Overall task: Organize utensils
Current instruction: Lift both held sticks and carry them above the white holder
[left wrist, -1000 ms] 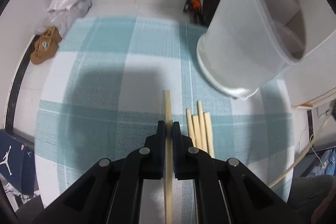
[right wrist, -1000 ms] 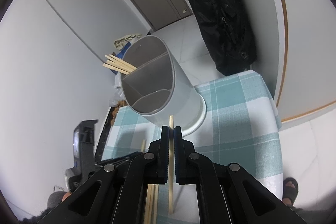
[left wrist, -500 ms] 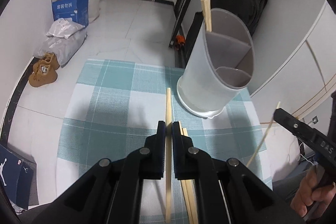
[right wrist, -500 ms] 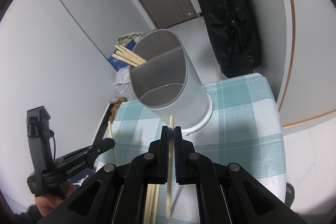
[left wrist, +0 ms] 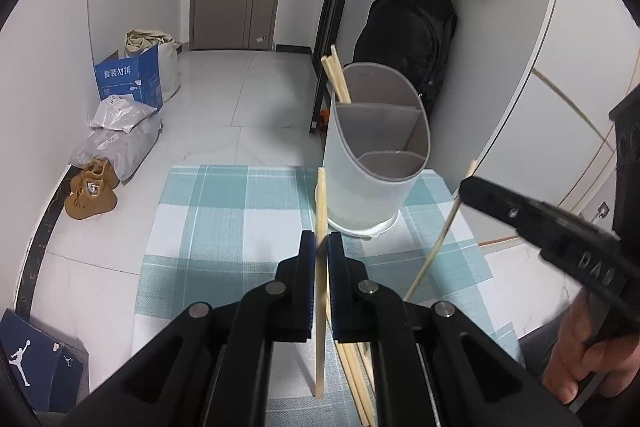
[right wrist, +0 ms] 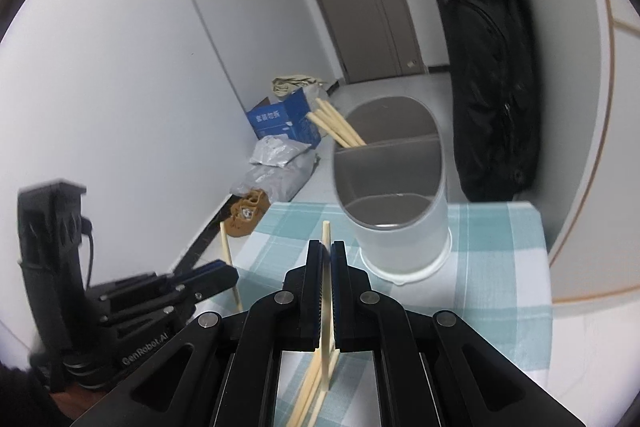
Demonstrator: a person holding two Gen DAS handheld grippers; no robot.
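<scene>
My left gripper (left wrist: 319, 247) is shut on a wooden chopstick (left wrist: 320, 327), held clear of the teal plaid tablecloth (left wrist: 224, 223). My right gripper (right wrist: 327, 255) is shut on another chopstick (right wrist: 326, 233), also lifted. Each gripper shows in the other's view: the right gripper (left wrist: 470, 187) with its thin chopstick (left wrist: 436, 243), and the left gripper (right wrist: 230, 273) with its chopstick (right wrist: 227, 247). The grey divided holder (left wrist: 376, 183) (right wrist: 400, 223) stands ahead of both, with chopsticks (left wrist: 336, 75) (right wrist: 336, 125) in its far compartment. Loose chopsticks (left wrist: 356, 379) (right wrist: 306, 391) lie on the cloth under the grippers.
The small table ends just behind the holder and drops to a tiled floor. On the floor at the left are brown shoes (left wrist: 92, 193), grey bags (left wrist: 120, 135) and a blue box (left wrist: 128, 79). A black backpack (right wrist: 492, 95) hangs by the wall behind the holder.
Both grippers have risen and pulled back from the holder, each carrying its chopstick off the cloth. The holder now looks smaller and farther, and each gripper has come into the other's view.
</scene>
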